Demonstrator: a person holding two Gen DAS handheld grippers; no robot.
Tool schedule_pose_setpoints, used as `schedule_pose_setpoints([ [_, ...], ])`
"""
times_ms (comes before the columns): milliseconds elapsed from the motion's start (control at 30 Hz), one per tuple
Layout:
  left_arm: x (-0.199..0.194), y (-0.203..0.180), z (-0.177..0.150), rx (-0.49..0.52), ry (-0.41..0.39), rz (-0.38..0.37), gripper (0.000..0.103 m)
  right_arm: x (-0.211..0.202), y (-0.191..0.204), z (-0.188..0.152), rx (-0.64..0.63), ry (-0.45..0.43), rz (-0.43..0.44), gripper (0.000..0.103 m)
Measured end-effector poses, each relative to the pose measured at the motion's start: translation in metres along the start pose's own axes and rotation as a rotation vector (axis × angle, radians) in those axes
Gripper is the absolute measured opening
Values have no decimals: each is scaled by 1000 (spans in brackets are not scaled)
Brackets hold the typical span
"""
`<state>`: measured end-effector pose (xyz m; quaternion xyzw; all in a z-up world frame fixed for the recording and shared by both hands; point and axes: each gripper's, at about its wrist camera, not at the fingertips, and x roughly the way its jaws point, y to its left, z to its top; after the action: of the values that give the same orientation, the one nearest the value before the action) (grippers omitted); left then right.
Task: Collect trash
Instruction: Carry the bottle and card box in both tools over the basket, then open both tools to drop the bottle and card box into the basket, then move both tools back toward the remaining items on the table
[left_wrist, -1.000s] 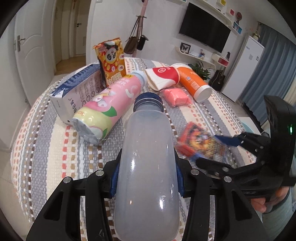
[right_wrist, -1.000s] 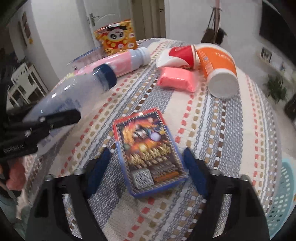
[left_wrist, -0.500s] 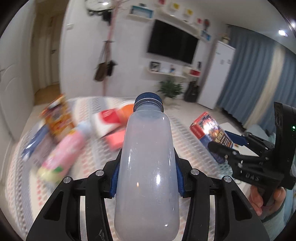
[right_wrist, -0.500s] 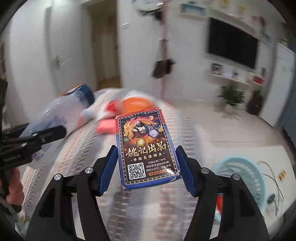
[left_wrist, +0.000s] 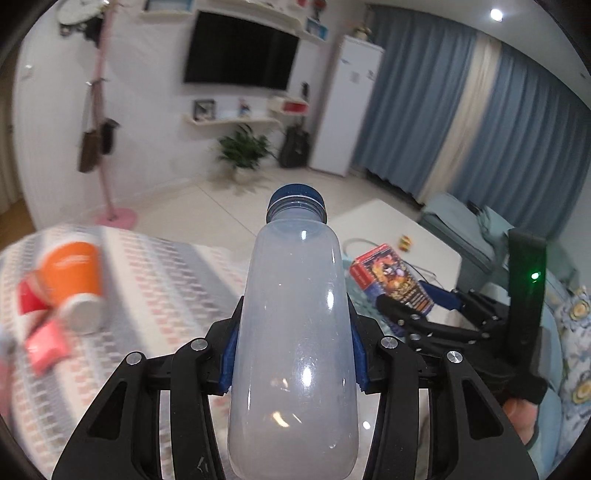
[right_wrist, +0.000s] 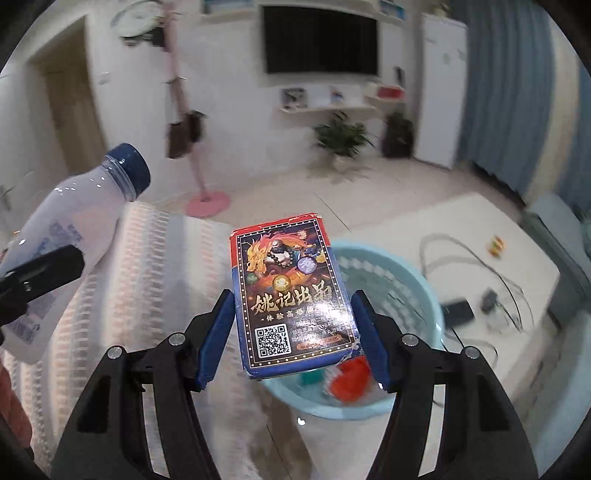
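Note:
My left gripper (left_wrist: 293, 354) is shut on a cloudy plastic bottle (left_wrist: 295, 332) with a blue cap, held in the air beyond the table's edge. The bottle also shows at the left of the right wrist view (right_wrist: 70, 236). My right gripper (right_wrist: 293, 332) is shut on a red and blue card box (right_wrist: 291, 299) and holds it above a light blue basket (right_wrist: 391, 280) on the floor. The card box and right gripper (left_wrist: 417, 306) also show in the left wrist view, right of the bottle. Some trash, one piece red (right_wrist: 351, 380), lies in the basket.
The striped table (left_wrist: 166, 280) is at the left, with an orange cup (left_wrist: 75, 280), a red and white cup (left_wrist: 29, 299) and a pink packet (left_wrist: 48, 343) on it. A white low table (right_wrist: 480, 266) with cables stands behind the basket. A pink coat stand (right_wrist: 199, 177) stands behind.
Both grippers have swung right from over the table toward the basket, carrying the bottle and the card box. One second ago the card box still lay on the table between the right fingers.

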<state>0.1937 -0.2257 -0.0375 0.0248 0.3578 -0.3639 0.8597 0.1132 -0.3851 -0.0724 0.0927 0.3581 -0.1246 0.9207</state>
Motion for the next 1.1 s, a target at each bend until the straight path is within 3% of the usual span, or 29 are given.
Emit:
schedule_pose_setpoints([
  [267, 78, -26, -3, 20, 135, -61, 45, 58, -40, -18, 163, 155, -66, 62],
  [367, 91, -27, -2, 16, 152, -78, 46, 63, -48, -23, 190, 172, -79, 62],
  [433, 96, -27, -1, 8, 153, -89, 54, 66, -53, -22, 212, 183, -72, 62],
  [533, 98, -29, 3, 4, 139, -84, 56, 68, -60, -22, 237, 180, -60, 62],
  [833, 55, -8, -15, -23, 88, -64, 57, 52, -58, -25, 262, 160, -31, 63],
  [967, 19, 4, -21, -49, 36, -48, 57, 30, -36, -16, 224, 108, -8, 64],
  [1100, -27, 24, -27, -64, -32, -3, 57, 0, 2, -2, 147, 12, 32, 73],
])
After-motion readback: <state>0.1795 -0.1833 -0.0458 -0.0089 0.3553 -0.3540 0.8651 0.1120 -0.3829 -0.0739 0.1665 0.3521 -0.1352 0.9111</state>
